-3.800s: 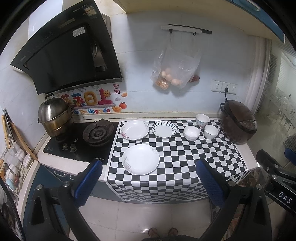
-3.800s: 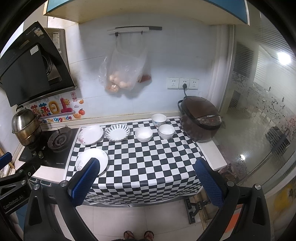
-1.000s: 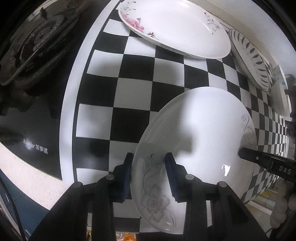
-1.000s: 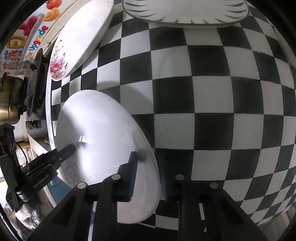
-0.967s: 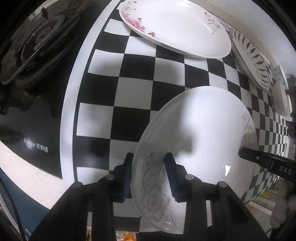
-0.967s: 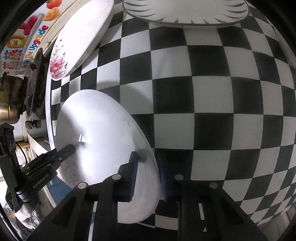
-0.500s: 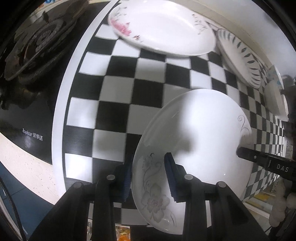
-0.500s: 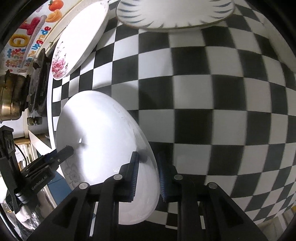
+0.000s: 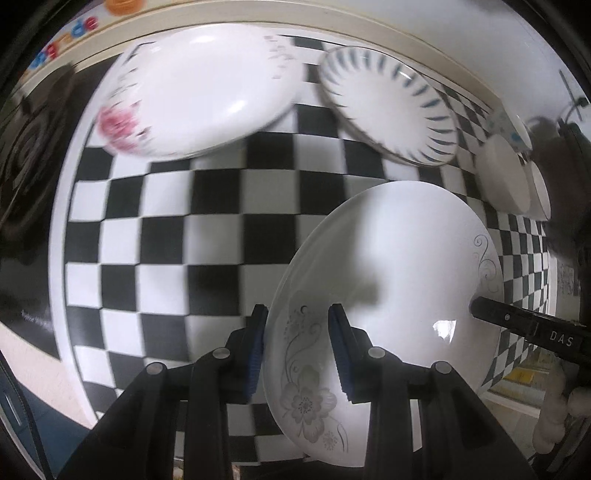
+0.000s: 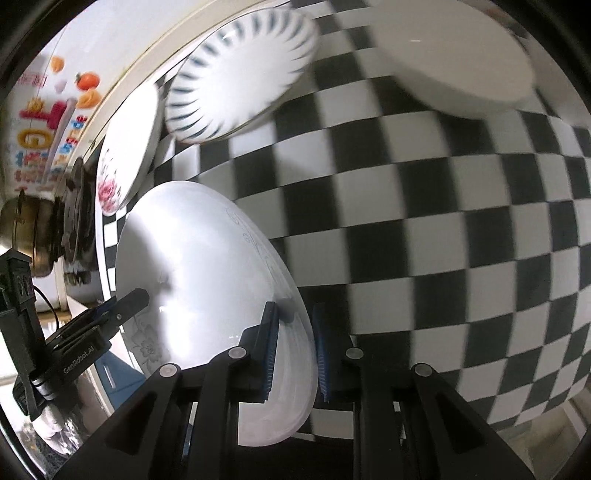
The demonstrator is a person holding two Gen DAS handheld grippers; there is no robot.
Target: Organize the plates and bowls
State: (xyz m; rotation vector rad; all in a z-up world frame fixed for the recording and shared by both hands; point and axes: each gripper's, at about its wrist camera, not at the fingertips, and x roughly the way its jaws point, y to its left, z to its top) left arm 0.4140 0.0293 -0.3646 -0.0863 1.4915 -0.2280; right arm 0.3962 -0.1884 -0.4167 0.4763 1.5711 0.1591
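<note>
Lifted since a second ago, the grey-flowered white plate (image 9: 399, 266) hangs tilted above the checkered cloth (image 9: 177, 229), closer to the rose plate (image 9: 199, 92), seemingly clear of it. Left gripper (image 9: 297, 345) and right gripper (image 10: 293, 347) pinch opposite rims.

The pink-flowered plate (image 9: 195, 96) at the counter's back edge is smeared by motion blur, its rim pattern unreadable. The white bowls (image 9: 506, 177) toward the counter's right back corner are squeezed thin at the lens edge and partly hidden behind a dark blurred shape. In the right wrist view a white bowl (image 10: 458, 62) is blurred. The wall sticker (image 9: 74, 33) is cut off by the frame.
</note>
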